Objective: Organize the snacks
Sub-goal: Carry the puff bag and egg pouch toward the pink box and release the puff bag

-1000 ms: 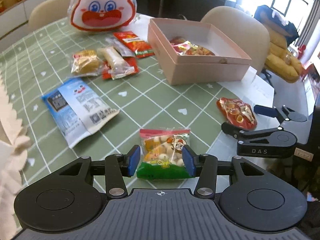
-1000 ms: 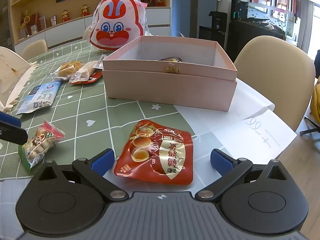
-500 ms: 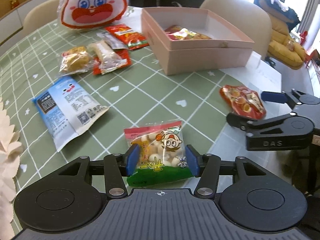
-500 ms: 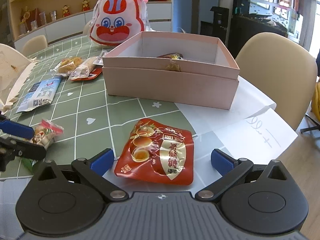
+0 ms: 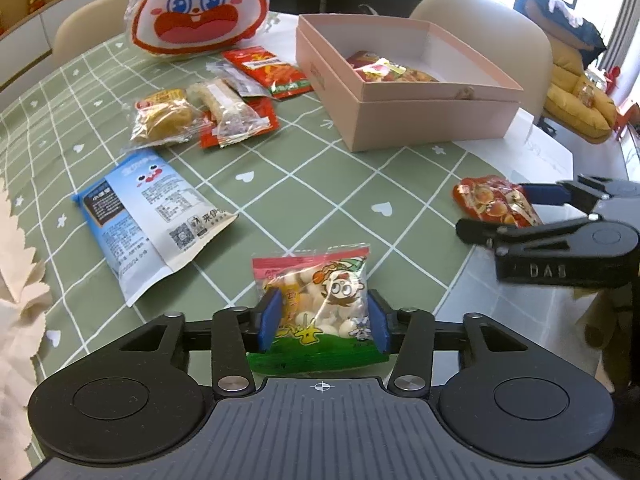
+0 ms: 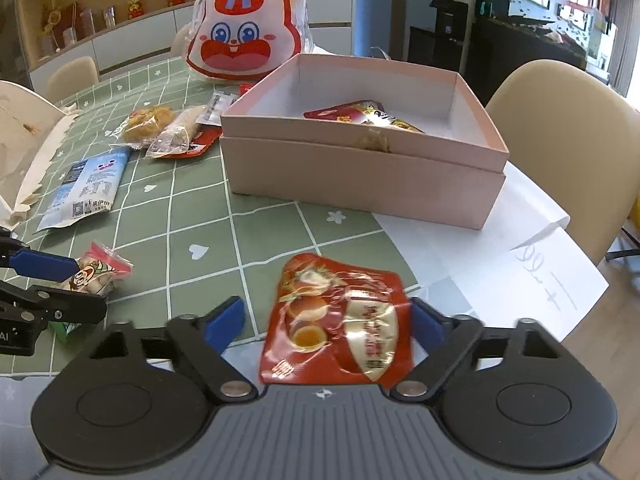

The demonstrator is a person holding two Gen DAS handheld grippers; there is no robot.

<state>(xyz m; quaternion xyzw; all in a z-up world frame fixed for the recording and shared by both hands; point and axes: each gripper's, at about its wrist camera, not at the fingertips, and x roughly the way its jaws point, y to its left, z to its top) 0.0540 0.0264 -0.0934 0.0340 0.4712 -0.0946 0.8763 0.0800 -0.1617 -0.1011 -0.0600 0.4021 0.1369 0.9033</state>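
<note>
Left hand-held gripper [image 5: 322, 322]: jaws have just been closing, blue pads now against both sides of the clear cartoon-printed snack bag with a green bottom edge [image 5: 316, 304], pinching it where it lies on the green checked surface [image 5: 320, 168].

Right hand-held gripper [image 6: 322, 324]: jaws also just been closing, around the glossy red foil egg pouch [image 6: 340, 320]. Right pad touches the pouch edge, left pad stands clear with a gap, so no pinch yet. Pouch lies at the surface's near edge, partly on white paper [image 6: 500, 248].

Open pink cardboard box [image 6: 360, 168] further back, a few packets inside. Blue-white packet [image 5: 148, 216], pastry packs, rabbit-face bag [image 5: 196, 4] lie left of it.
</note>
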